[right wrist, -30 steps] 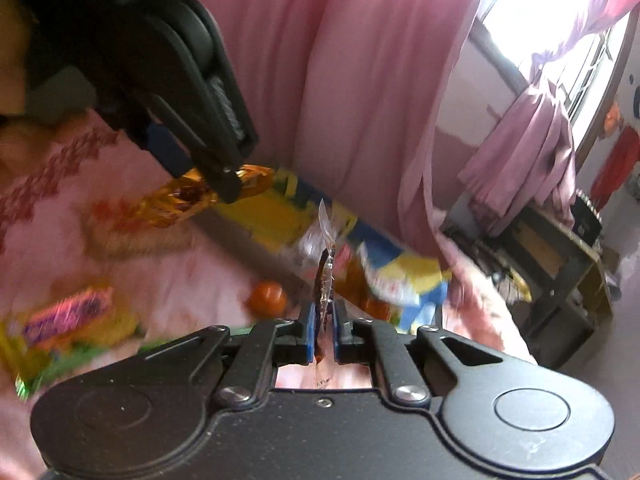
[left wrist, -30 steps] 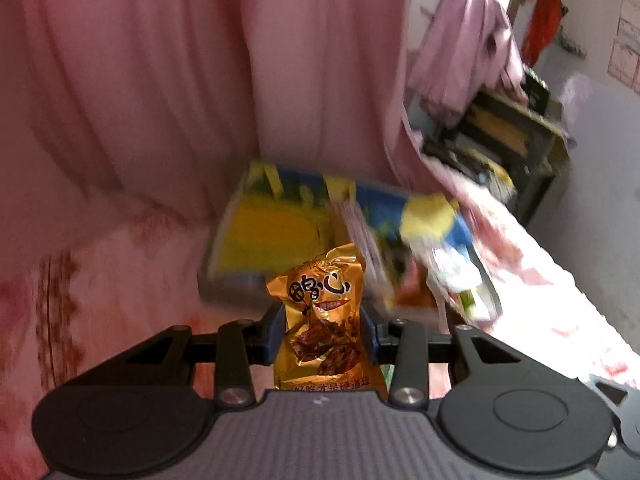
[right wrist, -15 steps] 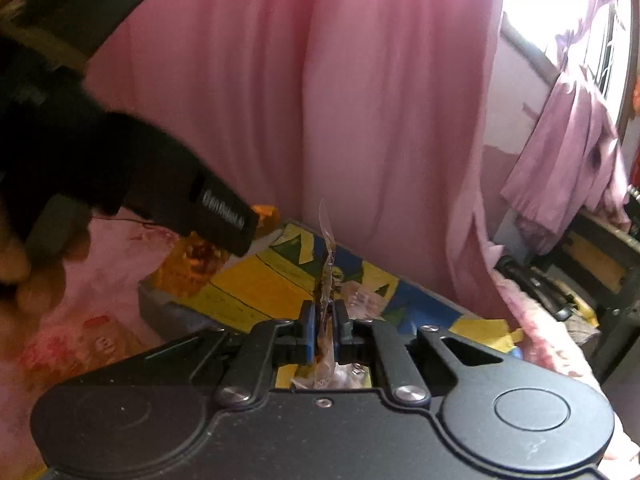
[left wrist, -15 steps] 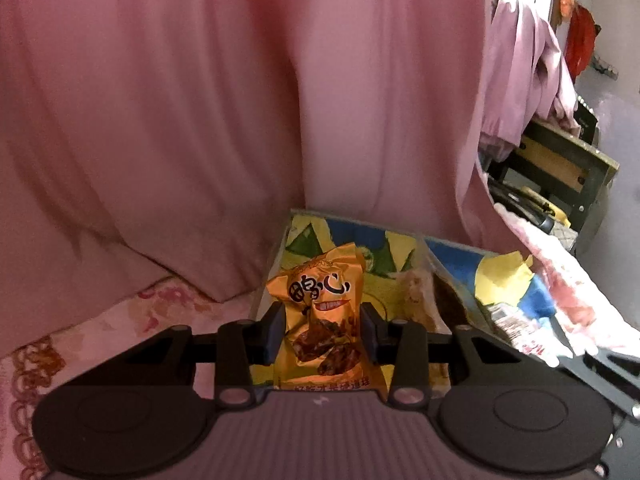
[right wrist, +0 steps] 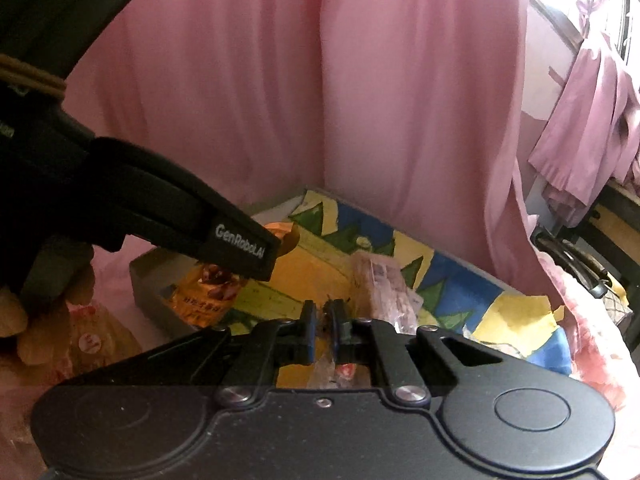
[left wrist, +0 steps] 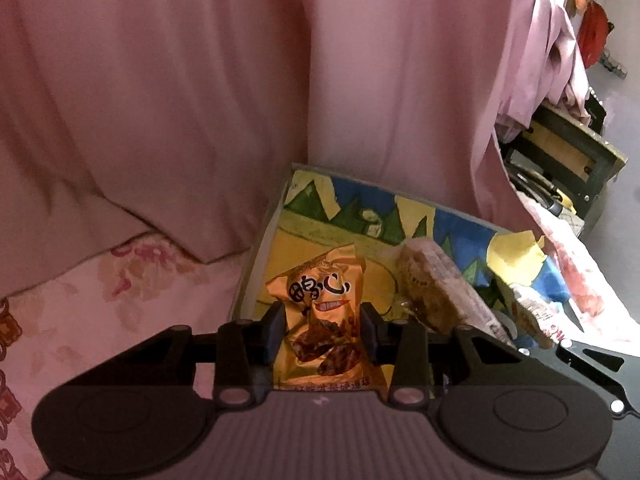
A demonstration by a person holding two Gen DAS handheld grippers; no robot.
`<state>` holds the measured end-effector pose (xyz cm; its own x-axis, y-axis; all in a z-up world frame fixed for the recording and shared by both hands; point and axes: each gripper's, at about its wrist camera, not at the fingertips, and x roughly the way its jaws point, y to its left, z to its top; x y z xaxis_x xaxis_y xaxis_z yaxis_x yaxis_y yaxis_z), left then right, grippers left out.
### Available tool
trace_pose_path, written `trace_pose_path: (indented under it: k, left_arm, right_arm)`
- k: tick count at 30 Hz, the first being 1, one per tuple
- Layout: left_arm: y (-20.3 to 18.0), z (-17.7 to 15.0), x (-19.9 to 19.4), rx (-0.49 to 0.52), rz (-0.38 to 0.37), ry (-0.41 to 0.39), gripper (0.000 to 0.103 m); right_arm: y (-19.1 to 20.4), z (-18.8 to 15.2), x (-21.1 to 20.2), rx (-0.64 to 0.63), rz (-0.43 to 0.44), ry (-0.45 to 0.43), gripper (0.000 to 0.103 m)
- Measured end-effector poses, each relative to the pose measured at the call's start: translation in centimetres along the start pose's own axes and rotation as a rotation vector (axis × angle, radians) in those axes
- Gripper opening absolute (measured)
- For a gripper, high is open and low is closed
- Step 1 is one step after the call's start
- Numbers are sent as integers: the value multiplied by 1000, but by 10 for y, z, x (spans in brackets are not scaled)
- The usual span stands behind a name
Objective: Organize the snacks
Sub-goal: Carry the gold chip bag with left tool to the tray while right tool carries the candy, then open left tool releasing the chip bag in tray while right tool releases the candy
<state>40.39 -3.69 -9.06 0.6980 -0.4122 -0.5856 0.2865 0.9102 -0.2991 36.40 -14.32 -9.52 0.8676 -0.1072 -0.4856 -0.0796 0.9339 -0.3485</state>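
Note:
My left gripper (left wrist: 323,322) is shut on an orange snack packet (left wrist: 320,296) and holds it upright over the near left corner of an open box (left wrist: 256,256) lined in yellow, blue and green. In the right wrist view one left finger (right wrist: 240,242) and the orange packet (right wrist: 208,292) reach in over the box (right wrist: 148,276). A clear-wrapped brown snack bar (left wrist: 436,284) lies inside. My right gripper (right wrist: 323,320) is over the box, shut on a thin clear wrapper (right wrist: 334,368) that shows just below its pads.
A pink curtain (left wrist: 240,100) hangs right behind the box. A floral pink bedcover (left wrist: 100,300) spreads to the left, with another snack packet (right wrist: 88,340) on it. A dark desk (left wrist: 568,148) and hanging clothes (right wrist: 580,120) stand at the right. A hand (right wrist: 12,316) shows at the left edge.
Both grippers have moved in over the box with their packets, so it now looks larger and nearer. The clear wrapper no longer sticks up above the right jaws.

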Motion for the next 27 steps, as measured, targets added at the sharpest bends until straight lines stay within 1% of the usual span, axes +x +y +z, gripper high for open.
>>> trace_pose_path:
  k: [3, 5, 8, 11, 13, 15, 17, 18, 20, 21, 22, 25, 26, 27]
  left_arm:
    - [-1, 0, 0, 5, -1, 4, 43]
    - [0, 0, 1, -2, -4, 10, 44]
    - [3, -1, 1, -20, -7, 25, 46]
    - [3, 0, 2, -31, -6, 41, 46]
    - [3, 0, 1, -37, -4, 43, 47]
    - [3, 1, -1, -40, -8, 43, 51]
    - [4, 3, -5, -47, -6, 39, 59]
    - [4, 4, -8, -53, -4, 34, 61]
    - [5, 6, -14, -67, 1, 23, 72]
    - [5, 7, -19, -74, 5, 14, 75]
    - [5, 9, -24, -78, 9, 4, 79]
    - [3, 12, -41, -86, 18, -25, 86]
    - [1, 13, -47, -87, 20, -34, 89]
    - [0, 14, -52, -87, 22, -44, 91]
  right_arm:
    - [-1, -2, 1, 24, 13, 17, 11]
    - [-2, -3, 1, 41, 18, 23, 16]
    - [-7, -4, 3, 74, 33, 39, 20]
    - [-13, -5, 3, 107, 46, 49, 23]
    - [-16, -4, 1, 125, 46, 52, 27]
    - [-19, -4, -3, 143, 49, 53, 32]
    - [-23, -3, -7, 167, 53, 54, 37]
    - [-25, -3, -10, 179, 52, 52, 40]
    - [-30, -2, -17, 206, 49, 47, 45]
    - [-33, -2, -22, 221, 47, 41, 49]
    - [-36, -1, -26, 233, 44, 34, 53]
    - [-47, 2, -42, 273, 46, 6, 60]
    - [-50, 3, -47, 288, 45, -2, 61]
    - [-54, 4, -54, 303, 44, -11, 65]
